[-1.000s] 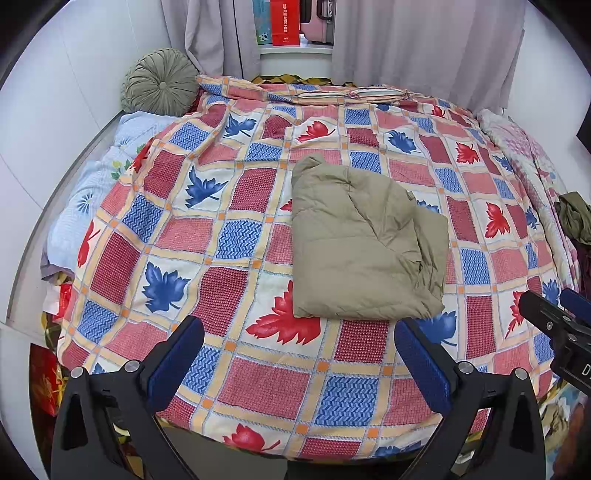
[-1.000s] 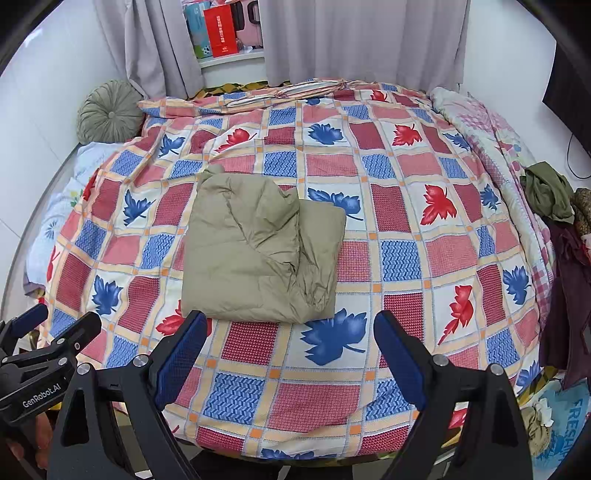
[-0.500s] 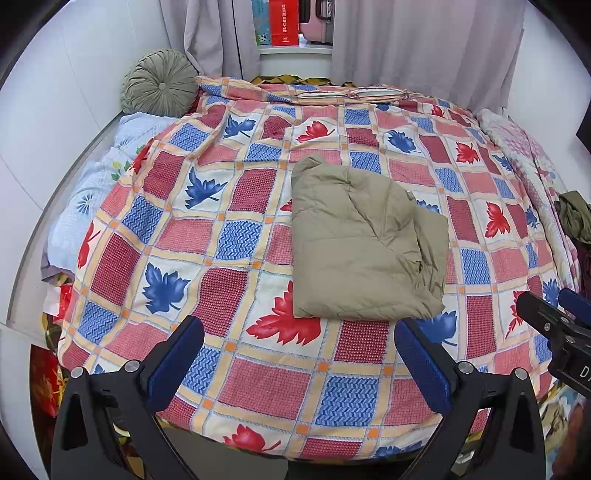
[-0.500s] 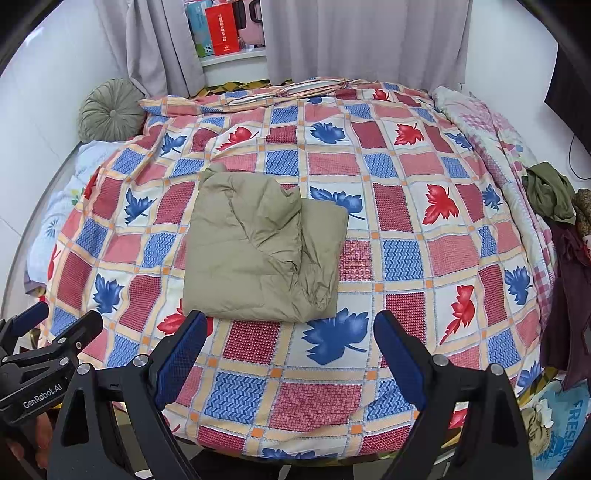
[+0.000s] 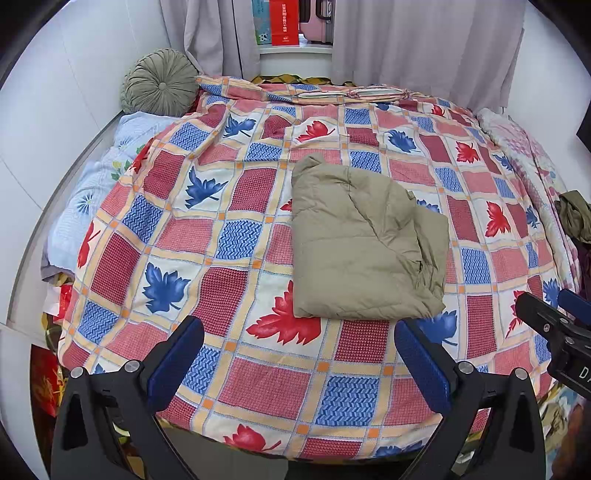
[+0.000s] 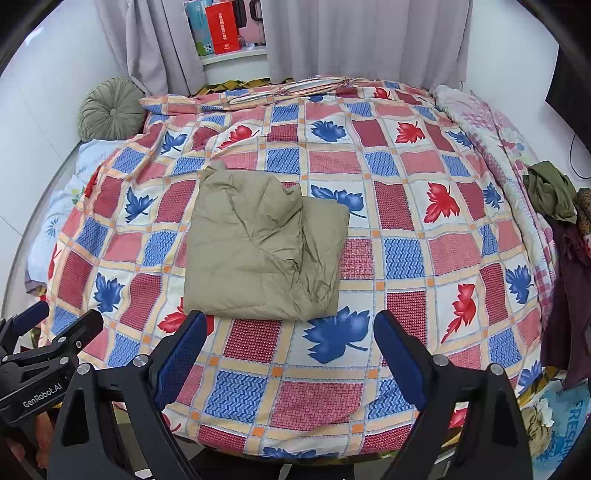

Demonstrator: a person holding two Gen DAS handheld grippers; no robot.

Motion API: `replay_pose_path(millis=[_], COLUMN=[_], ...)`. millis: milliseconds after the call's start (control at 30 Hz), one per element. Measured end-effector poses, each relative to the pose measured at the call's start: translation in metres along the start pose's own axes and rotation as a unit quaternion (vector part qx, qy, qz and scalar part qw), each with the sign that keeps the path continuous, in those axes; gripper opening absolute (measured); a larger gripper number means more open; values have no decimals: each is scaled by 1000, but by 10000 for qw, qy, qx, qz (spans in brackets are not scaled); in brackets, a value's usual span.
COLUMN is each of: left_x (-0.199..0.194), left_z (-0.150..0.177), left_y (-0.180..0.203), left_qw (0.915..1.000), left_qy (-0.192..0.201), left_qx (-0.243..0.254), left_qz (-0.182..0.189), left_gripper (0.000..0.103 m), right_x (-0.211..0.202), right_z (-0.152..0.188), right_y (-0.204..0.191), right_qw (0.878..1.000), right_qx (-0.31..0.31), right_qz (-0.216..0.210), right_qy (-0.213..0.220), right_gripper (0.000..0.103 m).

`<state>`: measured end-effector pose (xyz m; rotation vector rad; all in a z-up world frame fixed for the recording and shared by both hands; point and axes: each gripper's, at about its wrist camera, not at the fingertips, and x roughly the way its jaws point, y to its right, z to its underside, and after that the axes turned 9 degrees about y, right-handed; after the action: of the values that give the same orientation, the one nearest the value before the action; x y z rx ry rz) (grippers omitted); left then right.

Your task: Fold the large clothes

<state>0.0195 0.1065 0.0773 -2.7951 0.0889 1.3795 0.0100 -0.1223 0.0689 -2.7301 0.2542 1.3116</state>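
An olive-tan padded garment (image 5: 364,243) (image 6: 264,247) lies folded into a rough rectangle on the leaf-patterned bedspread (image 5: 240,229) (image 6: 406,229), its loose edges bunched on the right side. My left gripper (image 5: 299,350) hangs open above the near edge of the bed, short of the garment, nothing between its blue pads. My right gripper (image 6: 290,343) is open too, its fingers framing the garment's near edge from a distance. Each gripper shows at the side of the other's view: the right gripper (image 5: 554,332), the left gripper (image 6: 48,343).
A round green cushion (image 5: 160,83) sits at the bed's far left by grey curtains (image 5: 424,48). A light blue floral sheet (image 5: 92,192) lies along the left side. Dark clothes (image 6: 554,206) pile at the right edge. Boxes stand on a shelf (image 6: 221,33) behind.
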Motion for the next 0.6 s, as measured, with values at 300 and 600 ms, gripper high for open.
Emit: replay_pose_path(millis=[300,600], left_x=[0,1], left_z=[0,-1], left_y=[0,-1], left_qw=[10000,10000], left_qy=[1,0], left_qx=[-2,-1], left_qz=[-4,-1], left_gripper=[103,103], right_x=[0,1], right_z=[-1,-2], right_y=[0,0], right_qw=[10000,10000], right_qx=[-6,-4], right_qz=[-4,-4], right_qy=[-5,-11], right_gripper=[93,93])
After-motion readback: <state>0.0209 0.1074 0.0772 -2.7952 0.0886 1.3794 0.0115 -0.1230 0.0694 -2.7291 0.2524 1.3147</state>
